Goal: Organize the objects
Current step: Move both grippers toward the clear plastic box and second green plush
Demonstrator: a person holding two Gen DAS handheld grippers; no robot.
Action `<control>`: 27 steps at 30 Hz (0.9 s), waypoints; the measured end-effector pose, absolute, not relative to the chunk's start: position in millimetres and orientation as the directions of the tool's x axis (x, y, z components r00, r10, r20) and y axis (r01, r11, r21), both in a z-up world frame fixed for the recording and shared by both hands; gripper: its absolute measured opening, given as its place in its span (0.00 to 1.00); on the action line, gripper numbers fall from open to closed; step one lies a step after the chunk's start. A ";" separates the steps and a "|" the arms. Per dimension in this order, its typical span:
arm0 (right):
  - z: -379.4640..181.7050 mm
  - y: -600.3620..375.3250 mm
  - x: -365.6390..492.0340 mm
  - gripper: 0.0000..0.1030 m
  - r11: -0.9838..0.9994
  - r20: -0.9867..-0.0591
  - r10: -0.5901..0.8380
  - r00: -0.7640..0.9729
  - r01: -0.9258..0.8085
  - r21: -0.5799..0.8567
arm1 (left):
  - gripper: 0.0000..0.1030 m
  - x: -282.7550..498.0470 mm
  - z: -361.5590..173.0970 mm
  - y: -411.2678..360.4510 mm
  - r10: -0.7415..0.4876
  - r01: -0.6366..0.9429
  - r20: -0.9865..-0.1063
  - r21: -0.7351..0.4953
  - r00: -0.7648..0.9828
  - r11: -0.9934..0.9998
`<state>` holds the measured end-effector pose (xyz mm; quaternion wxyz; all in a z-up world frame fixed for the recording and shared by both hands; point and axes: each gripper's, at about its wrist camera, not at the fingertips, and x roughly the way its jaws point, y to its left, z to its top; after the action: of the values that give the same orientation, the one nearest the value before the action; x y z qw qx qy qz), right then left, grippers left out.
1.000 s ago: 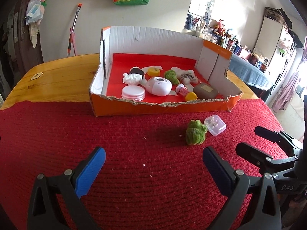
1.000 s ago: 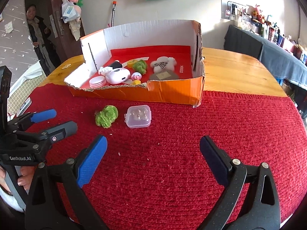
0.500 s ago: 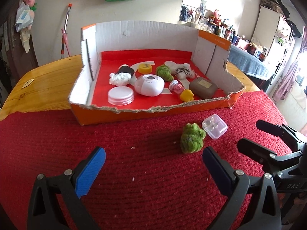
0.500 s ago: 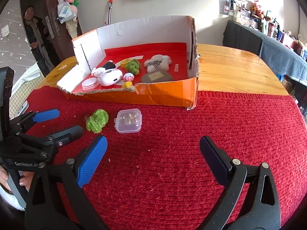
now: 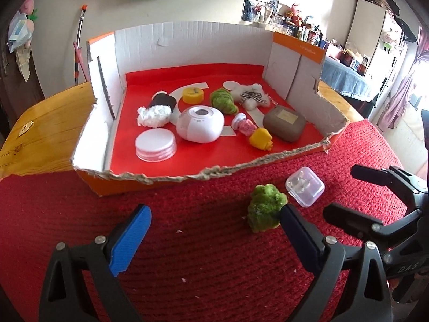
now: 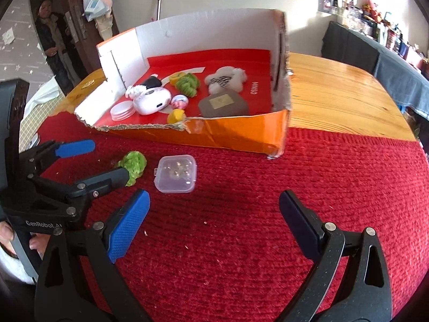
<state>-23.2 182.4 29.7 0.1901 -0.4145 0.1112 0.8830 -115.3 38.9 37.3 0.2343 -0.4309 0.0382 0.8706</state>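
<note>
A green fuzzy toy (image 5: pixel 265 210) lies on the red knitted mat (image 5: pixel 187 268), just in front of the cardboard box (image 5: pixel 150 185). A small clear plastic case (image 5: pixel 304 186) sits to its right. My left gripper (image 5: pixel 214 228) is open, and its right fingertip (image 5: pixel 288 214) is touching or almost touching the toy. In the right wrist view the toy (image 6: pixel 134 162) sits at the tips of the left gripper (image 6: pixel 108 159), with the clear case (image 6: pixel 177 174) beside it. My right gripper (image 6: pixel 213 209) is open and empty, hovering over the mat short of the case.
The box (image 6: pixel 236 134) has a torn front edge and holds a white round device (image 5: pixel 199 124), a white lid (image 5: pixel 155 145), a brown case (image 5: pixel 284 123), a yellow toy (image 5: pixel 261 139) and several other small items. A person (image 6: pixel 52 43) stands in the far-left doorway.
Both grippers have moved forward towards the box. The left gripper has closed in on the green toy, which now sits at its right fingertip. Both stay open.
</note>
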 end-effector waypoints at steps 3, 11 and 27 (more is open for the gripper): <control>26.9 178.6 -31.6 0.96 -0.914 -0.784 0.225 -0.579 -0.404 0.037 | 0.96 -116.1 39.9 34.6 0.365 -0.451 -0.762 -0.108 -0.535 -0.886; 19.6 176.4 -48.9 0.96 -0.923 -0.815 0.224 -0.535 -0.384 -0.002 | 0.96 -120.2 43.7 25.1 0.360 -0.470 -0.751 -0.076 -0.553 -0.880; 21.1 195.2 -45.5 0.96 -0.925 -0.817 0.221 -0.533 -0.380 -0.002 | 0.95 -115.8 37.2 39.5 0.452 -0.559 -0.766 -0.148 -0.458 -0.816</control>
<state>-45.5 195.2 21.1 0.1725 -0.4516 0.0882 0.8709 -115.8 39.5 37.2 0.2966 -0.4279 0.0624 0.8515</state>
